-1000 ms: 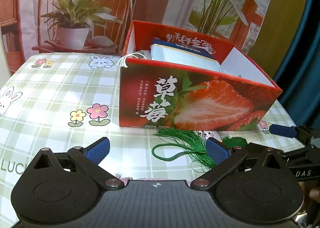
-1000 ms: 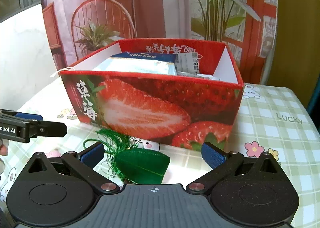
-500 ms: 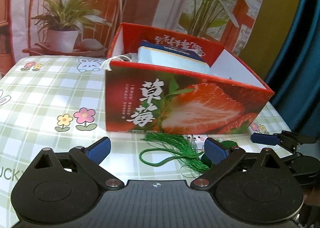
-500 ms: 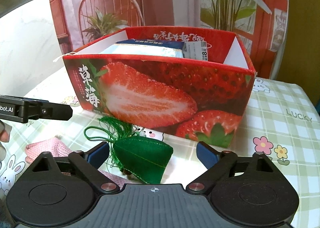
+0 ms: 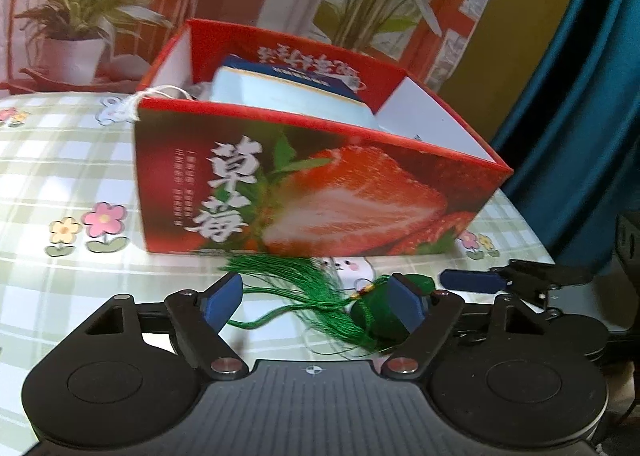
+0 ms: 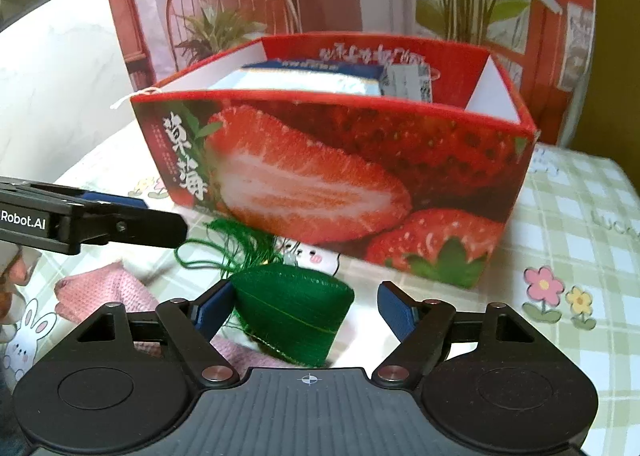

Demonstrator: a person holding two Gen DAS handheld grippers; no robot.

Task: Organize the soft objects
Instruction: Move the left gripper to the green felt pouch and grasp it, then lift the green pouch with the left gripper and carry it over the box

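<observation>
Left wrist view, read left to right: checked worktop [image 5: 60, 160] with flower prints at 9 o'clock, strawberry box [image 5: 320, 192] at 12, green tassel [image 5: 304, 288] fanned out just below it, green pouch [image 5: 380, 316] at about 4 o'clock of the tassel. Left gripper [image 5: 316, 298] has its jaws part-way in, just been closing; tassel cords lie between them, and the right-hand pad sits against or in front of the pouch — cannot tell which.

Right wrist view, left to right: the other tool's black finger at 9 o'clock, pink knitted cloth [image 6: 108, 288] at 8, pouch at centre on the worktop, box behind at 12. Right gripper [image 6: 308, 310] also half-closed and just been closing; pouch sits between the jaws, hard by the left pad [image 6: 214, 308], clear of the right one.

Judgement: the pickup of the pouch is in hand. Best to centre it so both pads meet the stuffed body, not the loose threads; gather the tassel before lifting towards the box.

Pouch looks wedge-shaped, felt-like, seamed along one edge, with a bead at the tassel knot.
</observation>
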